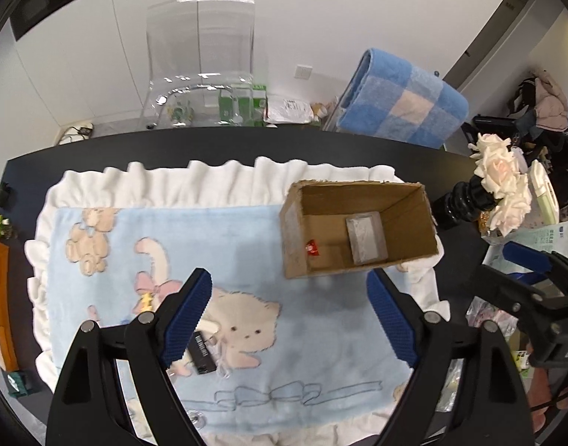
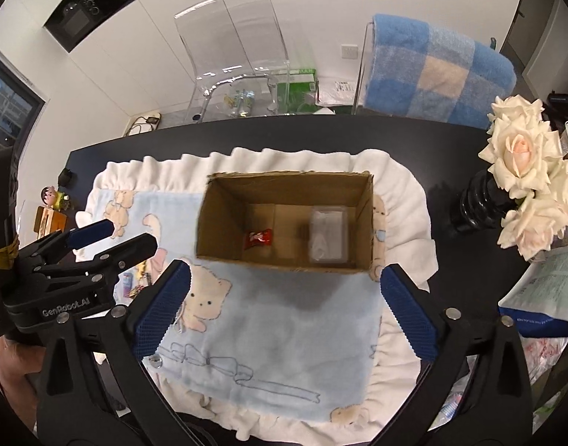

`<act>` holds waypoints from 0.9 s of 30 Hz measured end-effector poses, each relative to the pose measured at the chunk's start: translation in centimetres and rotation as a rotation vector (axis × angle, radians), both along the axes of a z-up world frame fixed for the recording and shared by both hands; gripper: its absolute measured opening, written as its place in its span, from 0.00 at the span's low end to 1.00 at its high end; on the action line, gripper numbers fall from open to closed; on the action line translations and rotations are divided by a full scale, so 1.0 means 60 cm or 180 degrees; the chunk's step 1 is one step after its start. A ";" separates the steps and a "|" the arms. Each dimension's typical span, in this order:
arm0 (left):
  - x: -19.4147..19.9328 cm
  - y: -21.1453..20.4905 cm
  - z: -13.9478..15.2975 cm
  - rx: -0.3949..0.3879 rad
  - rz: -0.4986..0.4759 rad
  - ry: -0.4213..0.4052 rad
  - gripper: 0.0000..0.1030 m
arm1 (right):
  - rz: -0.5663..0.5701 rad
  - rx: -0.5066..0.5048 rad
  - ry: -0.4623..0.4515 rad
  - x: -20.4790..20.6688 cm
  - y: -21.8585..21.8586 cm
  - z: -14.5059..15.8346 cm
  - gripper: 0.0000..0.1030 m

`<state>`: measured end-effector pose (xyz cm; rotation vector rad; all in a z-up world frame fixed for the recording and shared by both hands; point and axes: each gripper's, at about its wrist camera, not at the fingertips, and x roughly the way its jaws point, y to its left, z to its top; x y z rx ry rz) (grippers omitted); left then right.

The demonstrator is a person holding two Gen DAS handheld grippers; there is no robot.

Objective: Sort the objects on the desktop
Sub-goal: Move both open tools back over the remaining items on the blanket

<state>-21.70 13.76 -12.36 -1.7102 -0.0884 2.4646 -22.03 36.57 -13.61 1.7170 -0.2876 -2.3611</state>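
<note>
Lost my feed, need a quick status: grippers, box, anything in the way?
Left gripper and right gripper: jaws open, empty. Cardboard box holds red packet and clear case. Black stick on blanket. Path clear.

We see a domestic room: a black table (image 2: 247, 137) with a kitten-print blanket (image 2: 284, 316), a clear chair (image 2: 232, 48), a wall socket (image 2: 349, 51) and roses (image 2: 522, 156).

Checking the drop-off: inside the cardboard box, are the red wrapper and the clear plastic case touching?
Apart. The right wrist view shows bare box floor between the red wrapper and the clear plastic case.
</note>
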 end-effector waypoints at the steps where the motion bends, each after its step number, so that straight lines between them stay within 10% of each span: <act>1: 0.010 -0.009 0.008 -0.0044 0.0013 0.0035 0.83 | -0.0006 -0.0008 0.0003 0.008 -0.006 0.007 1.00; 27: 0.193 -0.366 0.025 -0.0053 -0.0115 -0.0121 0.90 | -0.0088 0.0236 -0.0015 0.214 -0.348 0.070 1.00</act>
